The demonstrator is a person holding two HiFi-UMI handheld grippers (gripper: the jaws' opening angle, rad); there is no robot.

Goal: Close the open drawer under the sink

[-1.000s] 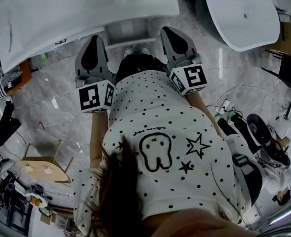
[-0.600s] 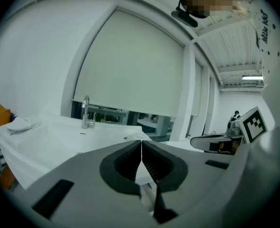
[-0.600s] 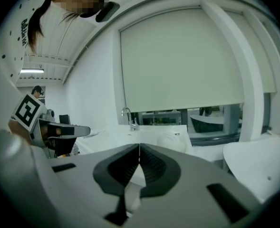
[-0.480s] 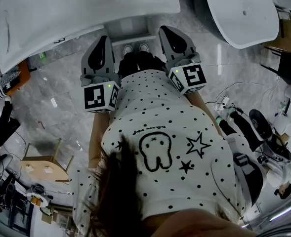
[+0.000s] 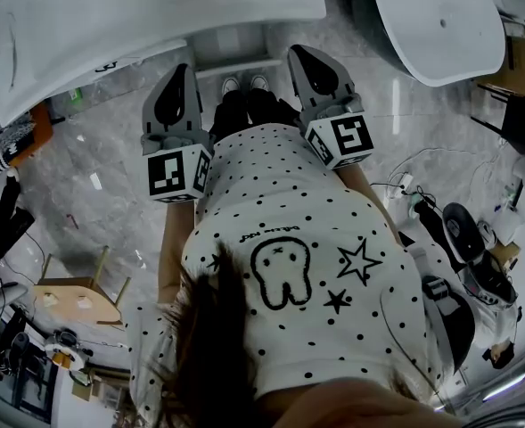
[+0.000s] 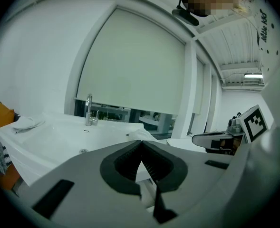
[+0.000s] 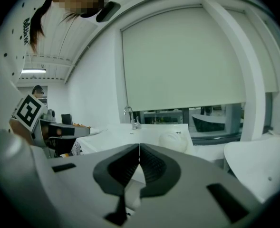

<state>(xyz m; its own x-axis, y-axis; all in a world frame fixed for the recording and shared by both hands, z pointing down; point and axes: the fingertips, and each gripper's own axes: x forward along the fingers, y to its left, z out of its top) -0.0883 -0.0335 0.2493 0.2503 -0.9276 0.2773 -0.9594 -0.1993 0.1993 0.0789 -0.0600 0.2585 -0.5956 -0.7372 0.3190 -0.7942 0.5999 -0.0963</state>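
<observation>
**Sink** [image 5: 155, 16]: white basin unit. It lies ahead of both tongs and runs well out past the left pair. Its front edge overhangs the space beyond the tips.

**Drawer** [image 5: 231, 47]: the task's item. A pale panel shows under the sink's front edge, ahead of the tongs and in the gap between the two pairs. It appears to stand out from the unit; how far cannot be told. Neither pair touches it.

**Left tongs** [image 5: 184, 68]: jaws drawn together, tips meeting, nothing between them. They are held out in front of the person, pointing toward the sink, with the tips near its front edge.

**Right tongs** [image 5: 296, 53]: jaws likewise closed tip to tip and empty. They are level with the left pair and well apart from it, with the drawer ahead and to their left.

**Shoes** [image 5: 244, 86]: below and between the two pairs, just short of the drawer.

**Tap** [image 6: 88, 109]: upright at the back of the sink, far beyond the tips.

**Step in hand, as judged:** approach only; the push has not begun.

**Next move, as judged:** lower the closed tips to the drawer front. Set them against it on both sides and press straight in toward the unit, evenly so the drawer does not skew.
</observation>
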